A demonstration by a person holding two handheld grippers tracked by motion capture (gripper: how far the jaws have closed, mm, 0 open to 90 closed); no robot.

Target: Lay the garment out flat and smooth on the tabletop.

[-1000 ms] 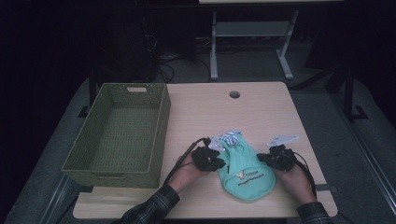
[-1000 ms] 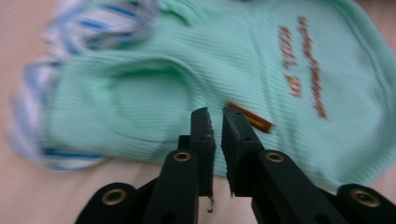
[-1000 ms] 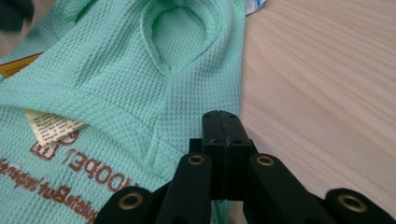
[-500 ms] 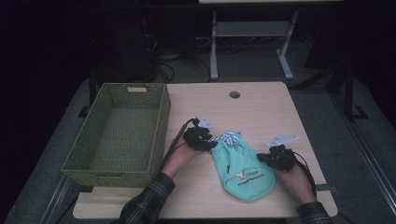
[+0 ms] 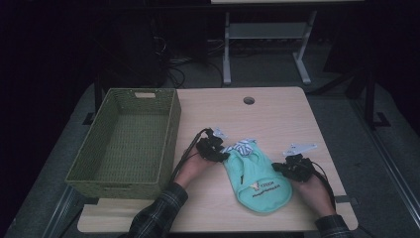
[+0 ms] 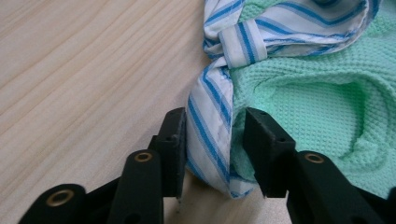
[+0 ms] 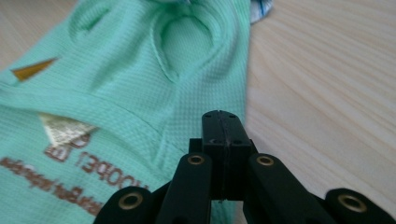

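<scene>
Left gripper: jaws stand apart with the striped collar edge of the garment between them; they have just been opening, and the pads show a gap to the cloth on the right side, so nothing is clamped.
Right gripper: jaws pressed fully together at the side hem of the mint-green waffle-knit garment; whether a fold of cloth is pinched between them cannot be told.
Garment position: lies flat on the wooden table, between the two hands, blue-and-white striped collar toward the far side, printed logo toward the person; well apart from the green woven basket at the left, which holds nothing.
Step in hand (judgement): taking a fresh hold on the collar corner with the left gripper while the right steadies the opposite hem.
Method advice: push the left jaws further over the striped band before closing, so both layers sit well between the pads and not only the thin edge.
Alignment: keep the jaws low and level with the tabletop to avoid scooping only the top layer.
Risk: a shallow bite will likely slip once the cloth is lifted or pulled; a pull against the right hold may bunch the knit.
</scene>
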